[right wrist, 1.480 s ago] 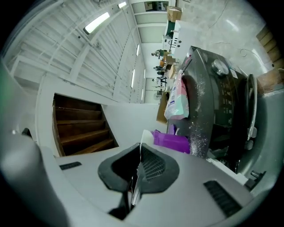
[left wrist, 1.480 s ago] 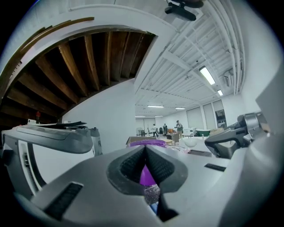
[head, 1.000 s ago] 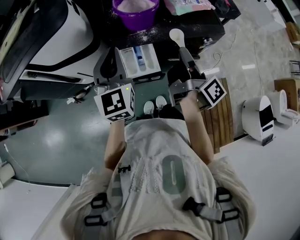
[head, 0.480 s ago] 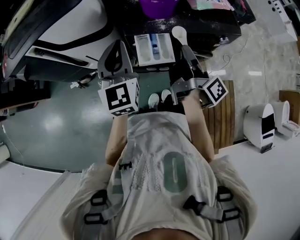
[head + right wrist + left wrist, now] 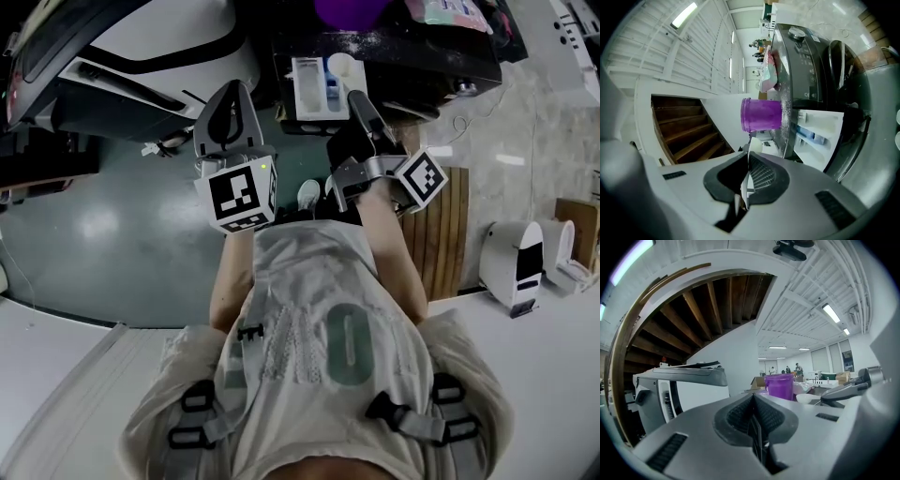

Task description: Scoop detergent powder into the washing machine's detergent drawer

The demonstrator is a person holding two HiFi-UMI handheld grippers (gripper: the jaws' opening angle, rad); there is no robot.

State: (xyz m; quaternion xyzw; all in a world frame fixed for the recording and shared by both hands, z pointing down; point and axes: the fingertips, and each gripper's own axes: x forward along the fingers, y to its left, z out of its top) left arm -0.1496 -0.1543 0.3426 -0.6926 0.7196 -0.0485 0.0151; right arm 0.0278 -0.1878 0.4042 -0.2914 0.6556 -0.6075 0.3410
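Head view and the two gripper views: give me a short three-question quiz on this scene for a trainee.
1. What does the right gripper hold? A a cloth; B a white scoop; C a bottle.
2. True or false: the left gripper grips the detergent drawer.
3. Fill in: the tub on top of the washing machine is ____ in colour.
Key: 1 B. 2 false; the left gripper is shut on nothing, apart from the detergent drawer. 3 purple.
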